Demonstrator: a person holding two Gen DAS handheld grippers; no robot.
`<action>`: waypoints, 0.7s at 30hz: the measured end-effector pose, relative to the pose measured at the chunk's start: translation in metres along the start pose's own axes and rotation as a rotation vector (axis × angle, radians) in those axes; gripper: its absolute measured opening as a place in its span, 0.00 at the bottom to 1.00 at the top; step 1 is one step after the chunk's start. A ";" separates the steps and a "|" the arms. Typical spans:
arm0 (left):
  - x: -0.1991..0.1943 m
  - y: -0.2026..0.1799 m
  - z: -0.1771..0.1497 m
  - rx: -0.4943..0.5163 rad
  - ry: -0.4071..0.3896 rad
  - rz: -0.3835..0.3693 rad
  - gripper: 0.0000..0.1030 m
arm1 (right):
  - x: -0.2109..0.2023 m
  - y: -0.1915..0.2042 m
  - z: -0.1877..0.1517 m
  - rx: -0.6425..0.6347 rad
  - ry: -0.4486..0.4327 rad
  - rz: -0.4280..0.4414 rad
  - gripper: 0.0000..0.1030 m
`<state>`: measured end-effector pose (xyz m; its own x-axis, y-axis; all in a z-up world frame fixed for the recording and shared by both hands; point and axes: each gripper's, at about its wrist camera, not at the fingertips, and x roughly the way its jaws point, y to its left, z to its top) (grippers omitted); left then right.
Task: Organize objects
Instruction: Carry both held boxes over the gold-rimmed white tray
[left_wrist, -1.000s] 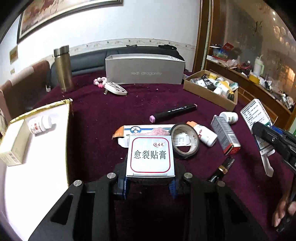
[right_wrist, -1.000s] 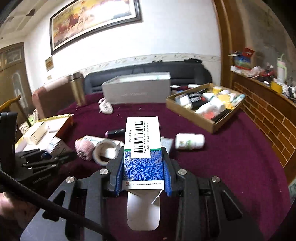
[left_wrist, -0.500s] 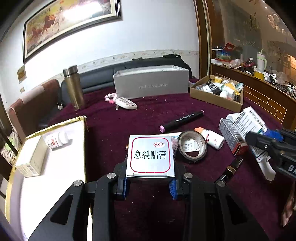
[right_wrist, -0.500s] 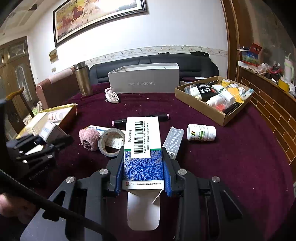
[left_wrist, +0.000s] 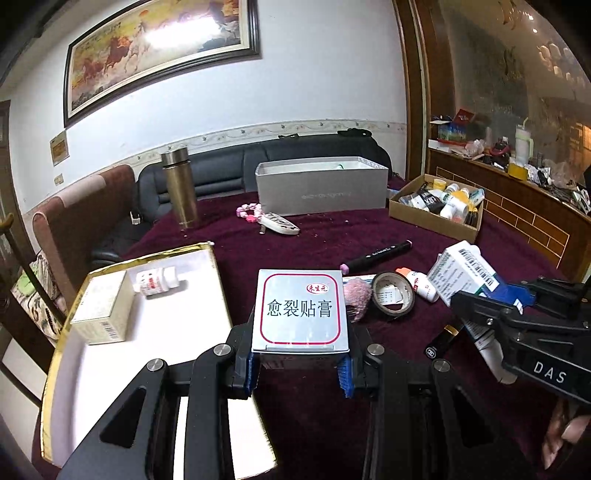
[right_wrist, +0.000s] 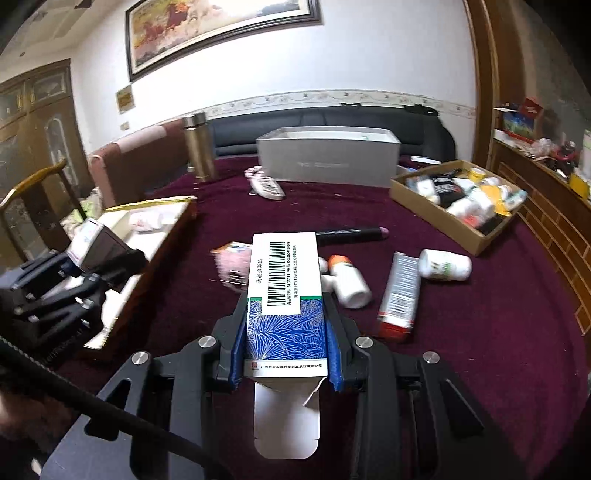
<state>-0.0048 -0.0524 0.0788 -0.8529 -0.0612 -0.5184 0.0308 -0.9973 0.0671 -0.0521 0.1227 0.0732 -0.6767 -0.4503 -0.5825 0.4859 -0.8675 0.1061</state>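
My left gripper (left_wrist: 300, 365) is shut on a flat silver plaster box (left_wrist: 300, 310) with red-bordered Chinese lettering, held above the maroon table beside the gold-rimmed white tray (left_wrist: 155, 332). My right gripper (right_wrist: 286, 363) is shut on a blue-and-white medicine carton (right_wrist: 284, 280) with a barcode, its end flap open. The right gripper and its carton (left_wrist: 466, 273) show at the right of the left wrist view. The left gripper (right_wrist: 66, 291) shows at the left of the right wrist view.
The tray holds a cream box (left_wrist: 101, 312) and a pill bottle (left_wrist: 157, 281). On the cloth lie a tape roll (left_wrist: 392, 297), marker (left_wrist: 376, 255), white bottles (right_wrist: 445, 264), a red-ended box (right_wrist: 399, 295). A cardboard box of items (left_wrist: 437, 206), grey box (left_wrist: 321, 190) and flask (left_wrist: 181, 186) stand behind.
Both grippers have risen and swung left with their boxes. The left gripper is now closer to the tray; the right gripper has come nearer to the left one.
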 end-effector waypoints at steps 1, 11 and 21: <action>-0.001 0.003 -0.001 -0.007 0.000 0.002 0.28 | 0.001 0.006 0.002 -0.003 0.002 0.009 0.31; -0.007 0.038 -0.007 -0.081 0.014 0.021 0.28 | 0.010 0.053 0.004 -0.051 0.034 0.080 0.31; -0.011 0.080 -0.014 -0.168 0.041 0.051 0.28 | 0.023 0.083 0.009 -0.056 0.078 0.164 0.31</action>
<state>0.0144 -0.1322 0.0777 -0.8264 -0.1102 -0.5523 0.1632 -0.9854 -0.0477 -0.0322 0.0390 0.0762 -0.5421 -0.5648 -0.6223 0.6174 -0.7700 0.1610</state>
